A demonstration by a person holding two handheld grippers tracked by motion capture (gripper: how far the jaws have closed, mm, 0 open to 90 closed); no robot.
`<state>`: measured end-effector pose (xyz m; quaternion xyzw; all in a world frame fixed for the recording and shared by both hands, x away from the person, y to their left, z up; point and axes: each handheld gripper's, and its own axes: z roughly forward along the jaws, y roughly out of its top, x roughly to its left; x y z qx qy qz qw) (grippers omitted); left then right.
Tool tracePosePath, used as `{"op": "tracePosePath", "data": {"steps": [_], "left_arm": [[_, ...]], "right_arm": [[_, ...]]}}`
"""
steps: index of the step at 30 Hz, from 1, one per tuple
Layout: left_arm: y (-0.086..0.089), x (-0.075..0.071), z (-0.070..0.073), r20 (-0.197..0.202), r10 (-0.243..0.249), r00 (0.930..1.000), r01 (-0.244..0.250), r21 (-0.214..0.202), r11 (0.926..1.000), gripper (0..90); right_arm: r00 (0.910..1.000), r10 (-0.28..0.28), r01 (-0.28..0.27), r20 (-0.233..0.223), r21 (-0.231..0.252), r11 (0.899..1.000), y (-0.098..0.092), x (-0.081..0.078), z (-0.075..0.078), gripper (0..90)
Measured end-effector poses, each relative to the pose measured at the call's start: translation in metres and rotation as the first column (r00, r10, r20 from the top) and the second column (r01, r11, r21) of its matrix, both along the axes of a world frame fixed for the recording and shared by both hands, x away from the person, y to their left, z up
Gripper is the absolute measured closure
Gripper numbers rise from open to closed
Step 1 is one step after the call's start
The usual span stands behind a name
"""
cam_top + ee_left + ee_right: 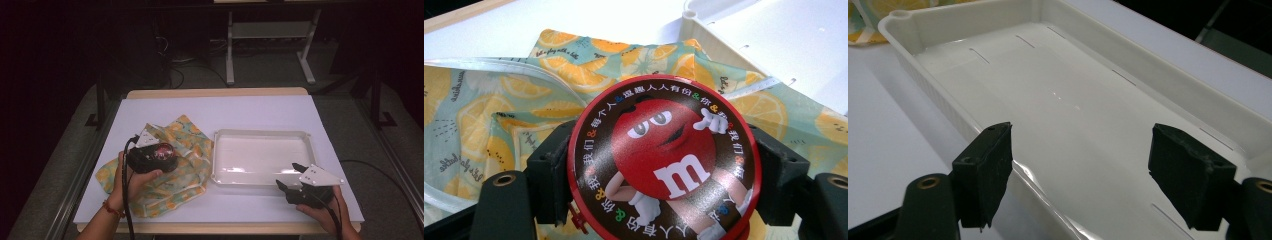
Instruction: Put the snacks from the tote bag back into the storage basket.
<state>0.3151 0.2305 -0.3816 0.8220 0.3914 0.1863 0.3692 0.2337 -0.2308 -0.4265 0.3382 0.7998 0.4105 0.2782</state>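
One left gripper (pixel 159 151) clamps one round red candy tin (pixel 664 159) above one lemon-print cloth (pixel 187 145). One white tray (pixel 305 137), centre-right. One right gripper (pixel 290 179), jaws spread, at the tray's near edge.

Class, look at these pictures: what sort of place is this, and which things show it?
Probably a lab recording bench: a bare white table, handheld grippers with trailing cables, left gripper and right gripper, and dark surroundings with metal frames.

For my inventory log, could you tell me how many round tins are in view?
1. The red tin sits clamped in the left gripper, above the fruit-print cloth. More could be hidden under the cloth.
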Motion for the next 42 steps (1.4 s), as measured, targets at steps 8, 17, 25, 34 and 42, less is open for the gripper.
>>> {"op": "tracePosePath", "data": {"steps": [8, 17, 25, 34, 42], "left_arm": [[0.000, 0.000, 0.003, 0.008, -0.002, 1.0000, 0.002, -0.004, 1.0000, 25.5], [0.000, 0.000, 0.007, 0.014, -0.007, 0.9999, 0.007, -0.004, 1.0000, 25.5], [-0.001, 0.000, 0.010, 0.008, -0.011, 0.9999, 0.011, 0.006, 0.9999, 25.5], [-0.005, 0.003, 0.012, 0.006, -0.022, 0.9997, 0.022, 0.020, 0.9996, 25.5], [-0.013, 0.006, 0.014, 0.009, -0.039, 0.9992, 0.039, 0.013, 0.9992, 25.5]], "right_arm": [[1.0000, 0.000, 0.000, -0.001, 0.001, 1.000, 0.000, 0.000, 0.000, 24.9], [1.0000, 0.006, -0.006, 0.000, -0.003, 1.000, 0.001, 0.001, -0.001, 25.0], [1.0000, 0.003, -0.003, -0.007, -0.005, 1.000, 0.002, 0.001, -0.001, 25.0], [1.0000, 0.004, -0.004, -0.008, -0.006, 1.000, 0.002, 0.002, -0.002, 25.0], [1.0000, 0.003, -0.003, -0.009, -0.006, 1.000, 0.002, 0.002, -0.002, 25.0]]}}
